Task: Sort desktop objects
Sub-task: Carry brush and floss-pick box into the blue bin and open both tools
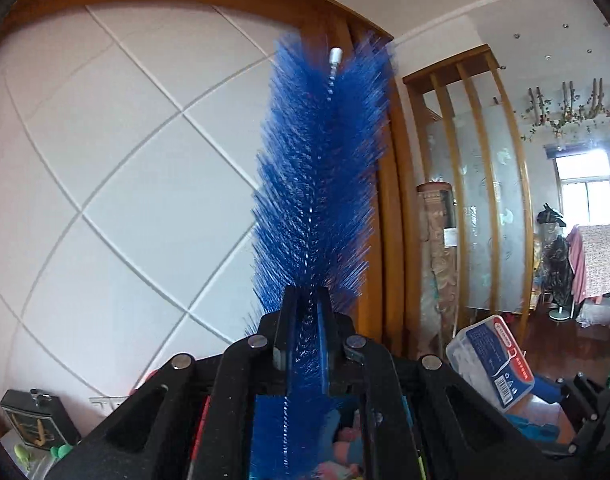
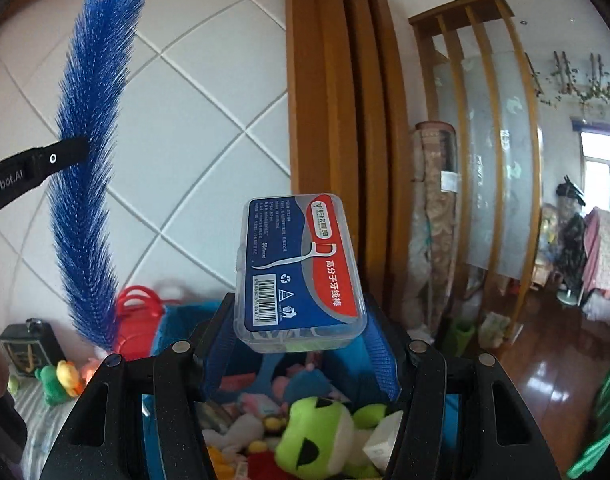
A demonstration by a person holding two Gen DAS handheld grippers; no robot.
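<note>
My left gripper (image 1: 305, 300) is closed almost all the way, its two fingers pinching the blue brush (image 1: 317, 184) across the bristles near the lower end. The brush stands nearly upright in front of the white tiled wall (image 1: 105, 200), its twisted wire core running up to a small silver tip (image 1: 335, 56). From the right wrist view the same brush (image 2: 91, 168) curves up at the left, with one black finger (image 2: 61, 156) of my left gripper reaching in from the side and pressing into the bristles.

My right gripper (image 2: 301, 320) is open only as wide as the clear plastic floss-pick box (image 2: 301, 268) it clamps; the fingers grip the box's lower end and the box tilts upward, its red and blue label facing the camera. In the left wrist view that box (image 1: 489, 360) shows at the lower right.

Both things are held up in the air. Below my right gripper lies a blue bin (image 2: 177, 320) full of toys, with a green plush frog (image 2: 317, 436) on top. A red basket (image 2: 139, 320) sits just beside the bin.
</note>
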